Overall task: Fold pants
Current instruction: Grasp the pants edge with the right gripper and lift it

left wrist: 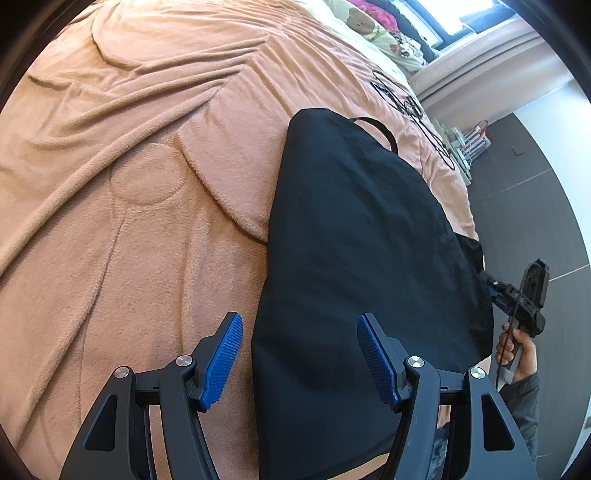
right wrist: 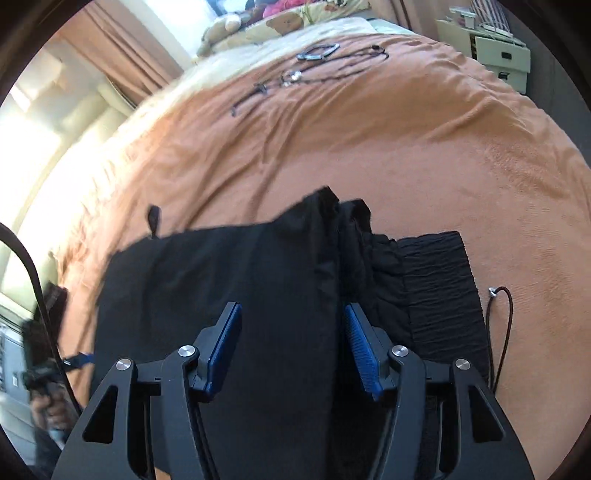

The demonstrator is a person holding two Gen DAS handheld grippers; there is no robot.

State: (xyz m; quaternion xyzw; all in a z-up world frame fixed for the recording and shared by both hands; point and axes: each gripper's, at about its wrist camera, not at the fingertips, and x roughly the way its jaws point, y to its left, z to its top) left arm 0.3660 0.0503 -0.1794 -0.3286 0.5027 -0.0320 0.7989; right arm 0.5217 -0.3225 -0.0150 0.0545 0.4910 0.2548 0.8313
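Bedding fills both views: a wrinkled peach fleece blanket (left wrist: 129, 184) spread over a bed, dark cords (right wrist: 306, 70) near patterned pillows (right wrist: 266, 26), grey floor tiles (left wrist: 524, 192) beyond. The black fabric pants (left wrist: 362, 240) lie folded flat on it. The left gripper (left wrist: 299, 363) hangs over their edge, jaws apart, holding nothing. The right gripper (right wrist: 291, 350) has jaws parted with a raised fold between, pads apparently not pressing it. The lower pants are cut off.
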